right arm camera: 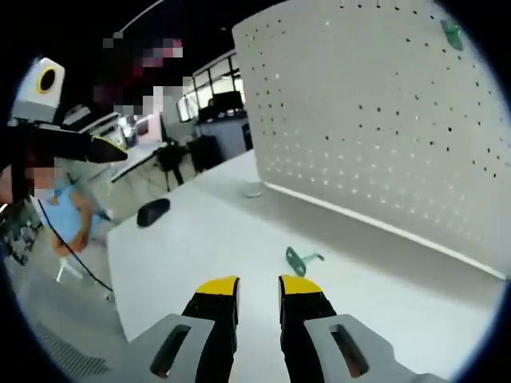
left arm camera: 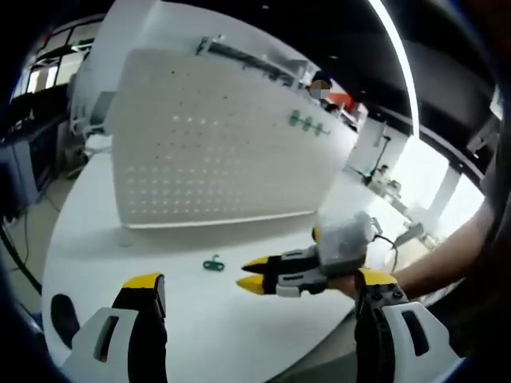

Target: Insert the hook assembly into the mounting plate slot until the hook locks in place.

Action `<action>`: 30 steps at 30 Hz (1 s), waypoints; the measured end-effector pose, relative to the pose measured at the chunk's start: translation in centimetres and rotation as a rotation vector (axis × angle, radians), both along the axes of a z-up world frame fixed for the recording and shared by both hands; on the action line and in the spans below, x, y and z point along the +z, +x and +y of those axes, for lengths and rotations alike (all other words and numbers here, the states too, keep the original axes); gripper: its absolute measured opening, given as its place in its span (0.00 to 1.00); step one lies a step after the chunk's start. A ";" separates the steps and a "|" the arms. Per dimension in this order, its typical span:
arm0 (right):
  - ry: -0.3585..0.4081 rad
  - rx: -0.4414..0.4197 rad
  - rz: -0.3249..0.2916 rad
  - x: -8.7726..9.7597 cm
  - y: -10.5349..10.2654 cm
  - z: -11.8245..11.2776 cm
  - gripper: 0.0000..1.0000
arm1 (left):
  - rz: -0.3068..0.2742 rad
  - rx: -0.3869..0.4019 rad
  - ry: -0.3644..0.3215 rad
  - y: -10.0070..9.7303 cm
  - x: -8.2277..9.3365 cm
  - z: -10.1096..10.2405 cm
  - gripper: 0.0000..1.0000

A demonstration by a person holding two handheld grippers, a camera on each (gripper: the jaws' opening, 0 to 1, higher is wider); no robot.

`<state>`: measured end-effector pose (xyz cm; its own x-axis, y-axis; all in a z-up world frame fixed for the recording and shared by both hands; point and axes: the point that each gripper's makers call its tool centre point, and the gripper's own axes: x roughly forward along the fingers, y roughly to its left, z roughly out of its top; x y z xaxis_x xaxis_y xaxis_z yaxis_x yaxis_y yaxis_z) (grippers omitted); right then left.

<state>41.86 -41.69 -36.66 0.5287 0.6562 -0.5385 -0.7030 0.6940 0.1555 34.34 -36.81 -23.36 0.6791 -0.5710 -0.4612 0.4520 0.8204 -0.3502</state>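
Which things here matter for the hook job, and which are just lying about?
For the job:
- green hook lying loose on the table
- white pegboard standing upright
- right claw, empty

Lying about:
- dark object near the table edge
- green hooks already on the board

Bare table (right arm camera: pixel 200 239) around the green hook (right arm camera: pixel 300 258); upright pegboard (right arm camera: pixel 375 112) just behind

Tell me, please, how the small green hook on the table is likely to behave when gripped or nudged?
The green hook looks thin and small, so probably light. Lying flat on the smooth white table, it would likely slide when nudged. Its low profile may make pinching awkward for the right gripper.
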 end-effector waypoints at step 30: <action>-0.021 -0.175 0.152 -4.2 8.1 1.1 0.28 | 0.050 0.032 -0.019 1.9 -2.3 1.5 1.00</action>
